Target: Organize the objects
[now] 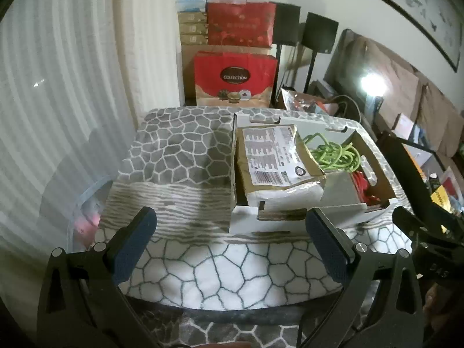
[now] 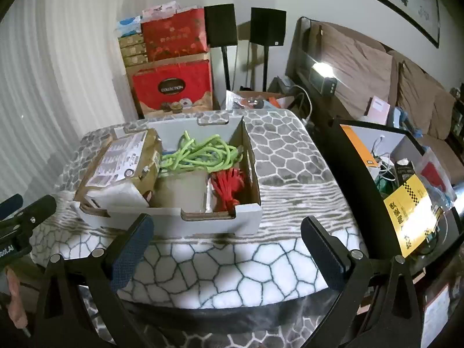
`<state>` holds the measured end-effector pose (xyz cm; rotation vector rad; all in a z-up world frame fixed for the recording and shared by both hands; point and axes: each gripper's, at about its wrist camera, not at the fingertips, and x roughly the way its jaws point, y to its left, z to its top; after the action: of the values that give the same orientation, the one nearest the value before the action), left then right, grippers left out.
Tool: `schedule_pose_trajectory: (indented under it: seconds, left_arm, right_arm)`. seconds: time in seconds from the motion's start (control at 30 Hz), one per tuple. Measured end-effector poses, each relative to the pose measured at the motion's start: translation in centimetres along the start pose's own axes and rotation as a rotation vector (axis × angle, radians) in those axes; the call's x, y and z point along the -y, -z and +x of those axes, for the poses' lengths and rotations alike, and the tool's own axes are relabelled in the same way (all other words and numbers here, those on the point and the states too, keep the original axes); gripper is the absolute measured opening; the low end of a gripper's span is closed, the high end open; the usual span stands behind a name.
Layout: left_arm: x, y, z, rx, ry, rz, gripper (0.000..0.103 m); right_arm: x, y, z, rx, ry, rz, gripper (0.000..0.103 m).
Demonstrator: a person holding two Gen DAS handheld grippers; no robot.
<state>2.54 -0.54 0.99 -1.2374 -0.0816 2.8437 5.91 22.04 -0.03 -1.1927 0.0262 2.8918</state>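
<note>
Beyond both claws [image 1: 232, 233] [image 2: 227, 239], packed box [image 2: 174, 220]

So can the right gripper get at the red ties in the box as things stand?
Probably yes. The right gripper is open and empty, facing the box. The red ties lie uncovered in the near right corner, with only the low front wall to clear.

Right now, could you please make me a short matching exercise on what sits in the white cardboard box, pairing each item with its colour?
Things:
1. cord
2. bundle of ties
3. packet
4. box

Colours:
A. red
B. white
C. bright green
D. gold-brown with a white label

Pairs: 1-C, 2-A, 3-D, 4-B
</note>
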Motion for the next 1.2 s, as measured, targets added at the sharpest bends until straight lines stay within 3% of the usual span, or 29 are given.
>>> schedule_pose_trajectory:
  seconds: [1.2]
  left_arm:
    - [1.2,0.3,0.5,-0.012,-0.014,0.026,0.103]
  right_arm:
    - [-1.0,0.2,0.3,0.000,-0.007,-0.012,0.102]
